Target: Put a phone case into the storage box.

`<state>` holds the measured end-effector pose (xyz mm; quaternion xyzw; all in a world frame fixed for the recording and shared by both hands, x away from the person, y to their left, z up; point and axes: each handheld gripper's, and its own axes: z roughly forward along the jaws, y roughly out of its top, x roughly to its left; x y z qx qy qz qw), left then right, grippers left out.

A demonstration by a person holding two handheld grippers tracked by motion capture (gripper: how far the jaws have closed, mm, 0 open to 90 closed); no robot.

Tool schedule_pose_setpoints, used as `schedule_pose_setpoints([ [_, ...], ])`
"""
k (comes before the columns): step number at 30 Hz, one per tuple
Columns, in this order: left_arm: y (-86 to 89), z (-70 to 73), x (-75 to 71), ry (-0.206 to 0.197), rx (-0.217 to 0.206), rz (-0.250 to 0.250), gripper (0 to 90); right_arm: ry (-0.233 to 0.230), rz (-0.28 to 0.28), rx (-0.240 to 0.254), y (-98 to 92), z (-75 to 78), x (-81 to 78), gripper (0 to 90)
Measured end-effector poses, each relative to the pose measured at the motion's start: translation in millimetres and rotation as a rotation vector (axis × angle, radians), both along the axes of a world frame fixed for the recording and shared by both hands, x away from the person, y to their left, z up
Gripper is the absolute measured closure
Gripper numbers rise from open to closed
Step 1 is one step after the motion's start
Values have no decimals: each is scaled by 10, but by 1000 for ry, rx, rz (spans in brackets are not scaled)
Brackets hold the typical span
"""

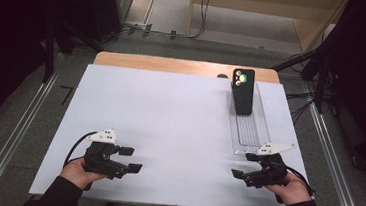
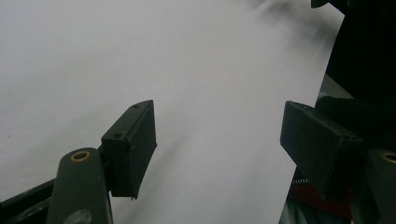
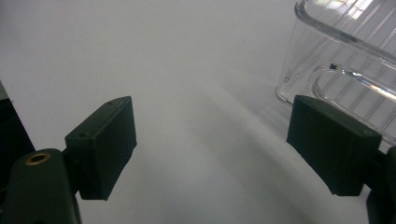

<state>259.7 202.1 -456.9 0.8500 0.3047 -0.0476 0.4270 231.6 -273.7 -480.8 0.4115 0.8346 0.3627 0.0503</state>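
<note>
High view has the dark phone (image 1: 243,90) upright at the far end of my clear tray (image 1: 249,134), upper right of frame. Right gripper view adds the tray's ribbed corner (image 3: 345,56) (top right), beside my right gripper (image 3: 212,149). Left gripper (image 2: 217,149) sits lower left. Both gape wide, holding nothing.

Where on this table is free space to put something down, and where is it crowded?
Free: the white table between the left gripper and right gripper, and its far left part. Crowded: the right edge, where the clear tray carries a black phone.
</note>
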Motion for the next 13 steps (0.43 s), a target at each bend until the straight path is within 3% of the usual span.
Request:
schedule_pose_setpoints([
  [13,1,-1,5,1,2,-1,275,6,6,-5,-1,-8,1,140],
])
